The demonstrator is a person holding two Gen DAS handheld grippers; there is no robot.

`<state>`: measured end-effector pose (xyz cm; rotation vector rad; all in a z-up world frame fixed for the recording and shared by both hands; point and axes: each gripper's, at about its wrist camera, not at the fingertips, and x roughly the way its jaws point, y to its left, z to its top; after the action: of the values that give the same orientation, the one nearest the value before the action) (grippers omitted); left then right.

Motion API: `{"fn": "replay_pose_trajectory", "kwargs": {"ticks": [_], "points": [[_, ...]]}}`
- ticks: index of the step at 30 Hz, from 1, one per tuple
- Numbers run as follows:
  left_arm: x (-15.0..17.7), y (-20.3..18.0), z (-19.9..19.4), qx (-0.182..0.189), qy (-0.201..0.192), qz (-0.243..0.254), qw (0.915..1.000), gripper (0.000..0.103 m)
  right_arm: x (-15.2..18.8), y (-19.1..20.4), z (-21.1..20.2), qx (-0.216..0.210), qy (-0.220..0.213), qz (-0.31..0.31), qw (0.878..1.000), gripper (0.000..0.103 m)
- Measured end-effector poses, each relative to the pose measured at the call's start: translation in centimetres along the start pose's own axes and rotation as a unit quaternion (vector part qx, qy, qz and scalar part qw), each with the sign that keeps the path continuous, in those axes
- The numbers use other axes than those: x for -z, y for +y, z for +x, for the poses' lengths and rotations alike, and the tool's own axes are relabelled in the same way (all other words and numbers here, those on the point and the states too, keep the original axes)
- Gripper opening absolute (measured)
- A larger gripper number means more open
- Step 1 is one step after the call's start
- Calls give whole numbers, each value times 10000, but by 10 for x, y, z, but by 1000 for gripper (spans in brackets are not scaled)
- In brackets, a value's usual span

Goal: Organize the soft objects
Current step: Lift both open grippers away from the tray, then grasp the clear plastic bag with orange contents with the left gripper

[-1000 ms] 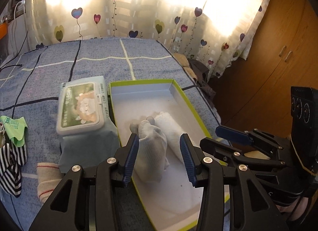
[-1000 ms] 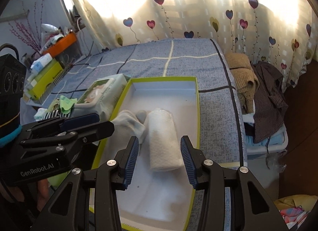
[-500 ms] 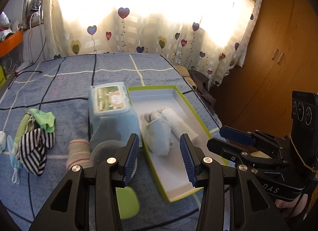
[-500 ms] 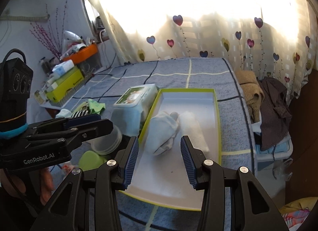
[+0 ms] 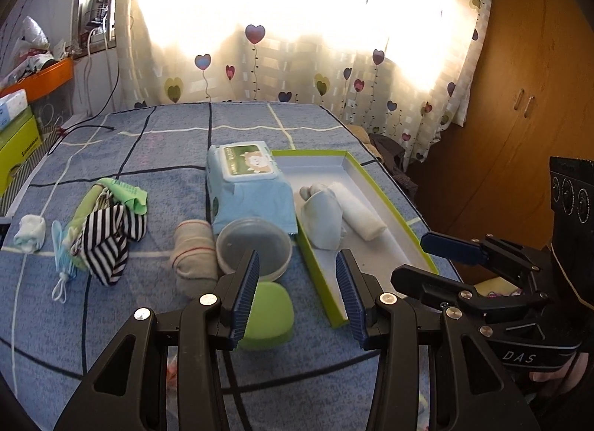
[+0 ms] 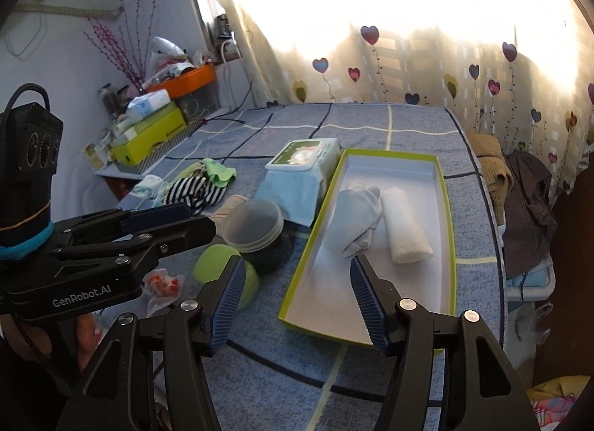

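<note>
A green-rimmed white box (image 5: 408, 234) (image 6: 443, 215) lies on the blue bed. Inside it rest a pale blue sock bundle (image 5: 321, 219) (image 6: 352, 221) and a rolled white towel (image 5: 358, 214) (image 6: 404, 228). A beige sock with red stripes (image 5: 193, 249) lies left of the box. Further left lies a pile of striped and green cloth (image 5: 107, 223) (image 6: 196, 186). My left gripper (image 5: 299, 293) is open and empty, held back above the bed's near part. The jaws of my right gripper (image 6: 297, 299) are opening with nothing between them, near the box's front end.
A wet-wipes pack (image 5: 248, 186) (image 6: 300, 178) sits beside the box. A clear round container (image 5: 254, 245) (image 6: 254, 225) and a green lid (image 5: 267, 316) (image 6: 222, 273) lie in front of it. A small white sock (image 5: 29, 232) and a face mask (image 5: 61, 256) lie far left. Clothes (image 6: 519, 193) hang off the right bedside.
Both grippers have pulled back from the box, so more of the bed shows. The right gripper's jaws now stand wider. The sock bundle and towel stay in the box.
</note>
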<state>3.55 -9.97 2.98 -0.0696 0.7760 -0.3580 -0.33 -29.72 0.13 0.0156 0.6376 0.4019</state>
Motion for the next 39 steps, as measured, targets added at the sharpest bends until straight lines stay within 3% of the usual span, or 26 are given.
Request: {"fn": "replay_pose_trajectory", "kwargs": {"ticks": [9, 13, 39], "points": [[12, 12, -10, -76, -67, -97, 9999, 44, 2, 14, 6, -7, 92, -139, 9999, 59], [14, 20, -10, -104, -67, -134, 9998, 44, 1, 18, 9, -23, 124, -206, 9997, 64], [21, 62, -7, -416, -23, -296, 9987, 44, -9, 42, 38, -226, 431, -584, 9971, 66]]}}
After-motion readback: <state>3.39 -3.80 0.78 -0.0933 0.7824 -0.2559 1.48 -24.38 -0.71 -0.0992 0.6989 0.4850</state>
